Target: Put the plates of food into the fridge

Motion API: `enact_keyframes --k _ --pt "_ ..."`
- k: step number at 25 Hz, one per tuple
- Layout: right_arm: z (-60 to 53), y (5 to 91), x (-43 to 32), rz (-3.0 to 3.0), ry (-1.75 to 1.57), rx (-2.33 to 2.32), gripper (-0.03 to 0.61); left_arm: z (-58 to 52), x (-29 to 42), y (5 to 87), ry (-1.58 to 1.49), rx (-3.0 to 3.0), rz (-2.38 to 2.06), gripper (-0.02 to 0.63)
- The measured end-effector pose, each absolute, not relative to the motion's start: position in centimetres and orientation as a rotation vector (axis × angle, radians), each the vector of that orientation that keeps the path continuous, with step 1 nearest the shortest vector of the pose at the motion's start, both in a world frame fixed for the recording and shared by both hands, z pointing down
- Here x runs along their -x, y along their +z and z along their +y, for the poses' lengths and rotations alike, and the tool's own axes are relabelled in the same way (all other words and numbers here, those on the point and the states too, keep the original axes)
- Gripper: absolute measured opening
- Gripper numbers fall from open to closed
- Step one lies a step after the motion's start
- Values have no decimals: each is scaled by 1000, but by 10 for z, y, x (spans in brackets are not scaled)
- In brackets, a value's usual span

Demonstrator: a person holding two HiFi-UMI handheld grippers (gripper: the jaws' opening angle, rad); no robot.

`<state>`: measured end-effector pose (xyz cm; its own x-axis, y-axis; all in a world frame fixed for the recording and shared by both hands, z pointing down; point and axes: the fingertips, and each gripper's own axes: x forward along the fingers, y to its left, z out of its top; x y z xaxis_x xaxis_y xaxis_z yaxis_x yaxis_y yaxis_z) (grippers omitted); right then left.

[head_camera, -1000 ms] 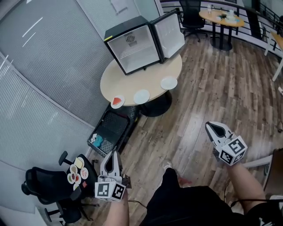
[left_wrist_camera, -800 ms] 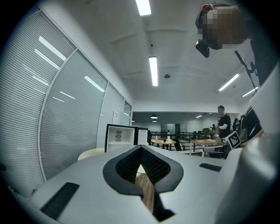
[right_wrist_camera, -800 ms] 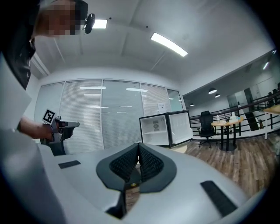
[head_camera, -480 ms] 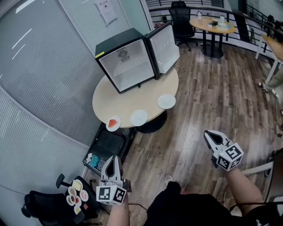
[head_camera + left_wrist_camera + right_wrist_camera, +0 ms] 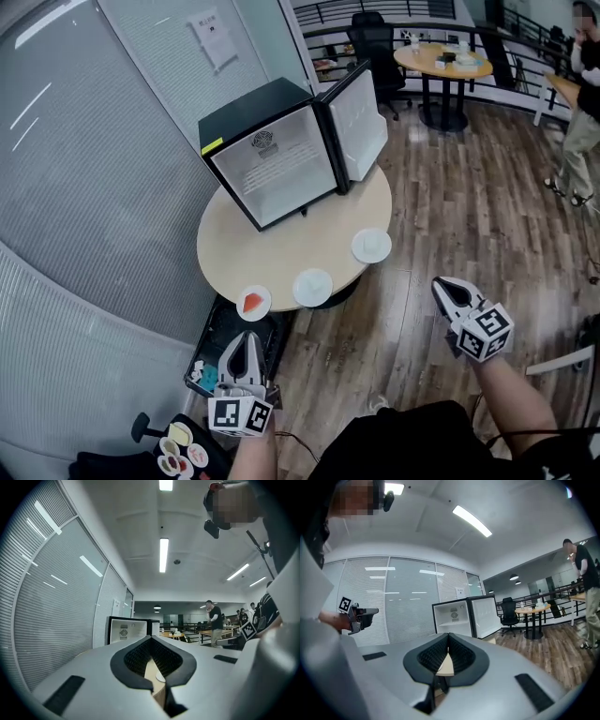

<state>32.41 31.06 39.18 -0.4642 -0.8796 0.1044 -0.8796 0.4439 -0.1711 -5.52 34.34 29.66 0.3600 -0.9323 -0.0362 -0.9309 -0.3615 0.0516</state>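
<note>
A black mini fridge [image 5: 272, 159] stands on the round beige table [image 5: 234, 253] with its door [image 5: 361, 108] swung open and its white inside bare. Along the table's near edge lie three white plates: one with red food [image 5: 253, 302], one in the middle [image 5: 312, 286] and one to the right [image 5: 372, 246]. My left gripper [image 5: 246, 337] is shut and empty, below the table's edge near the red-food plate. My right gripper [image 5: 442, 285] is shut and empty over the wood floor, right of the table. The fridge [image 5: 454, 616] also shows ahead in the right gripper view.
A black crate [image 5: 208, 349] with small items sits on the floor under the table's near side. A chair seat with several small plates [image 5: 180, 450] is at the bottom left. Farther back stand a second round table [image 5: 441, 61], an office chair [image 5: 370, 37] and a person [image 5: 581, 94].
The table and fridge have come nearer and lower in the head view. Both grippers have moved toward the table, still shut. The chair with small plates has slid toward the bottom left corner.
</note>
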Motion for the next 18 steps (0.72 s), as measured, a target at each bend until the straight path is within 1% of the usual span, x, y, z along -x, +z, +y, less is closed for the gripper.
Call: enact_keyframes --k 7,12,18 --pt "262 388 -300 -2631 293 -1656 5 282 78 297 -125 -2595 -1732 5" --pt "230 394 -295 -2615 301 -1671 5 255 80 298 -163 -2601 -1719 5" --pt "188 408 -290 -2614 335 -1688 5 227 89 298 -132 -2593 -1754 5"
